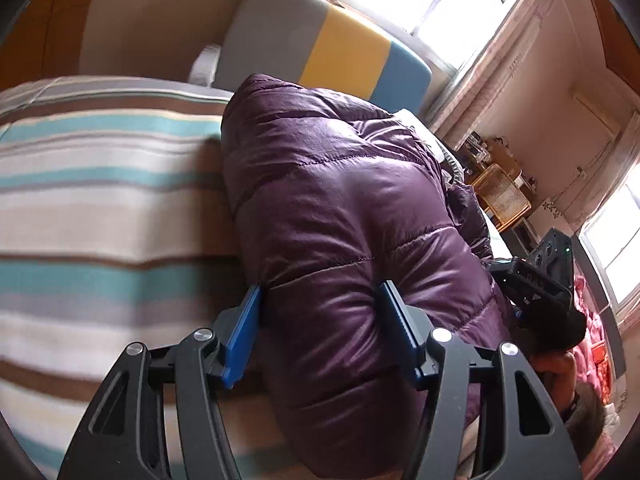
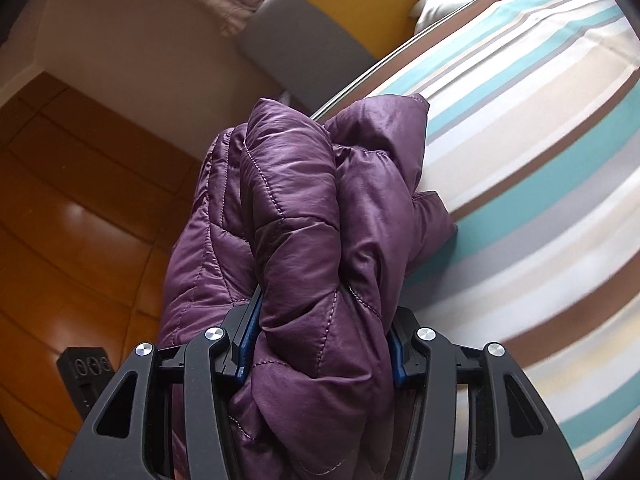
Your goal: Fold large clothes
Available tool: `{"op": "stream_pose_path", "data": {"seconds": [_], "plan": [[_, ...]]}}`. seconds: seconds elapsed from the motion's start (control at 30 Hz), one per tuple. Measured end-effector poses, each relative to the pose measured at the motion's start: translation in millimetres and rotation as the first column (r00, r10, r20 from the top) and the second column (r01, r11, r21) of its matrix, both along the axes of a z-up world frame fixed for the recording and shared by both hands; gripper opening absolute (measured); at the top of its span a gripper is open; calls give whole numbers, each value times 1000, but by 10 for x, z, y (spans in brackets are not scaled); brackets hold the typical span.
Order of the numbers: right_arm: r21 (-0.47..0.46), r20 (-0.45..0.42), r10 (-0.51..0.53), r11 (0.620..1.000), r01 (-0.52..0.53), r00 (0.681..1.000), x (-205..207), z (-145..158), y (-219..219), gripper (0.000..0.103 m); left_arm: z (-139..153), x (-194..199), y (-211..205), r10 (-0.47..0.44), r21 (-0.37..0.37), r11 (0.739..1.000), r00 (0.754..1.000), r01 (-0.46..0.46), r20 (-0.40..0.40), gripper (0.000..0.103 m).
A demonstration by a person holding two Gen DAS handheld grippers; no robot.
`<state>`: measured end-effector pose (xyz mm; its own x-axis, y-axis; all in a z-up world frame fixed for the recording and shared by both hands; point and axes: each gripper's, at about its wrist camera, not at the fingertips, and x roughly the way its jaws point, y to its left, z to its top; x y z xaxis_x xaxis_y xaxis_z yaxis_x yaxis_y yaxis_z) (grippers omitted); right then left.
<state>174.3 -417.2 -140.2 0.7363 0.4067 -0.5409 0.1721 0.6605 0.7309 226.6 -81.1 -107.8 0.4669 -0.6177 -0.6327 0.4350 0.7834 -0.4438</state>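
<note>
A puffy purple quilted jacket (image 1: 340,184) lies bunched on a striped bedspread (image 1: 100,184). My left gripper (image 1: 322,300) is shut on a thick fold of it, and the blue pads (image 1: 244,328) dent the padding on both sides. In the right wrist view the same jacket (image 2: 296,184) hangs partly over the edge of the bedspread (image 2: 520,140). My right gripper (image 2: 324,320) is shut on a crumpled bundle of it, which bulges over the pads and mostly hides them. The right gripper (image 1: 536,292) also shows at the jacket's far right end.
A grey, yellow and blue headboard cushion (image 1: 320,52) stands behind the bed beneath a bright window (image 1: 440,0). A wicker chair (image 1: 502,192) and cluttered furniture sit at the right. Wooden floor (image 2: 80,220) lies left of the bed, with a black device (image 2: 86,372) on it.
</note>
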Motion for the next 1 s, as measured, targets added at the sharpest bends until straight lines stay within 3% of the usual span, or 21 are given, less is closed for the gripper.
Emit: {"op": "stream_pose_path", "data": {"seconds": [0.03, 0.1, 0.17, 0.33, 0.4, 0.47, 0.5, 0.57, 0.7, 1.0], "plan": [[-1, 4, 8, 1000, -8, 1000, -28, -5, 27, 50, -5, -23, 81, 13, -15, 1000, 1000, -13, -8, 63], [-8, 11, 23, 1000, -23, 1000, -2, -7, 103, 50, -22, -13, 174, 42, -17, 999, 999, -42, -12, 79], [-9, 10, 23, 1000, -23, 1000, 34, -6, 117, 50, -60, 34, 223, 56, -21, 998, 998, -57, -29, 86], [-20, -1, 20, 1000, -20, 1000, 92, 21, -2, 50, -192, 157, 126, -3, -139, 990, 988, -19, -154, 91], [-43, -3, 20, 999, -20, 1000, 91, 43, 38, 50, -188, 154, -16, -36, -109, 994, 991, 21, -132, 101], [-67, -8, 16, 998, -17, 1000, 48, 73, 94, 50, -188, 168, -143, -64, -37, 997, 994, 61, -92, 101], [-73, -10, 14, 997, -15, 1000, 52, 77, 94, 50, -203, 200, -156, -68, -35, 997, 993, 65, -96, 101], [-74, -10, 11, 997, -11, 1000, 55, 81, 88, 50, -228, 237, -147, -70, -52, 997, 991, 65, -112, 100], [-97, 3, 2, 995, -1, 1000, -34, 129, 108, 50, -129, 127, -189, -75, 0, 997, 997, 75, -31, 78], [-120, 68, -2, 993, 10, 998, -357, 297, 202, 44, 136, -114, -314, -56, 100, 994, 990, 43, 126, 60]]}}
